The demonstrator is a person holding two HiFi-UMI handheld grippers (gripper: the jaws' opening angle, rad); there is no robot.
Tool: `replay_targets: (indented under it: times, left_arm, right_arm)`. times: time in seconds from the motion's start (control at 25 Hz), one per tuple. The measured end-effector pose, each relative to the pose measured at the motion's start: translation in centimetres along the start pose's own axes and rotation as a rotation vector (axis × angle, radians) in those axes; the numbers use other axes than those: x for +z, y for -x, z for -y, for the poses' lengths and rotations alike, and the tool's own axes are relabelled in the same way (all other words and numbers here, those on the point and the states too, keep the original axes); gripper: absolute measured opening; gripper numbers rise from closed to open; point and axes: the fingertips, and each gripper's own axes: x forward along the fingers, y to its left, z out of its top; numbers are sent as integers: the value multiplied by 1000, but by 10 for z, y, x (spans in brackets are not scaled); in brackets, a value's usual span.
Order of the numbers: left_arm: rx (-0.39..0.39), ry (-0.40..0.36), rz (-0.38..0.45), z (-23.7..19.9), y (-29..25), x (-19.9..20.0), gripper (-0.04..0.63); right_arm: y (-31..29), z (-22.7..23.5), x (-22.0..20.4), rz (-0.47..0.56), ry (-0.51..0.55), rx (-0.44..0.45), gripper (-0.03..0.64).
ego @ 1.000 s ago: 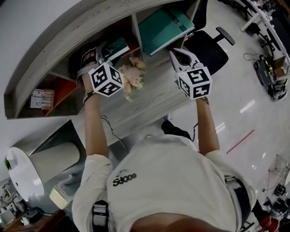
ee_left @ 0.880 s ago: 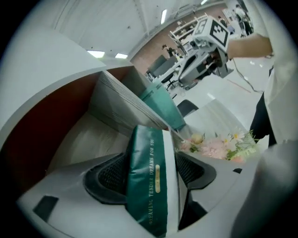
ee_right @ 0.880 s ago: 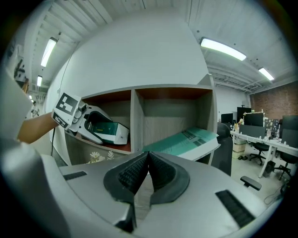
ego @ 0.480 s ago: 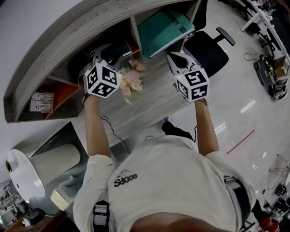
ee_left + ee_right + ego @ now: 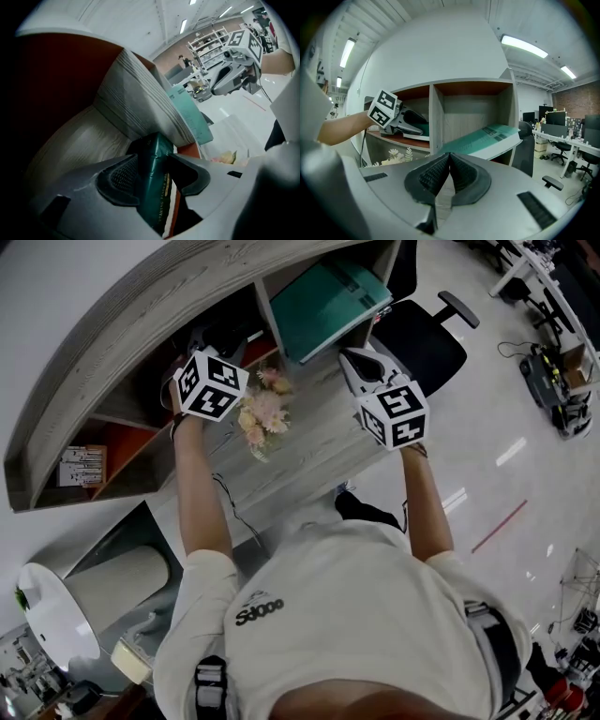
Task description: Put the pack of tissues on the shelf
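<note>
Out over the desk (image 5: pixel 309 451), the right gripper (image 5: pixel 449 161) waits with its jaws pressed together on nothing, probably just keeping clear. Farther in, the left gripper (image 5: pixel 153 159) reaches into the shelf (image 5: pixel 70 145), its jaws clamped on the green pack of tissues (image 5: pixel 157 187), which stands on edge inside the compartment, seemingly for setting down.

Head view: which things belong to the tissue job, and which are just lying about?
Job: pack of tissues, shelf, left hand-held gripper clamped on the pack.
Lying about: teal folder, flowers, office chair; right hand-held gripper shut, empty.
</note>
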Motion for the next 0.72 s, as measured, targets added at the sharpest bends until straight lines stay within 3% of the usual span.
replay_targets:
  times: [0.48,0.6,0.72]
  left_arm:
    - [9,-2,30,-3,0,2,219]
    - [63,-4,66,-7,7,7,225]
    - [156,57,138,-23,38,22,225]
  right_arm:
    - [34,-8,11,60,-27,-3,-6]
    - [51,-16,17,66,-13,-14,-6]
    - [69,-25,26,83,5,-39,-6]
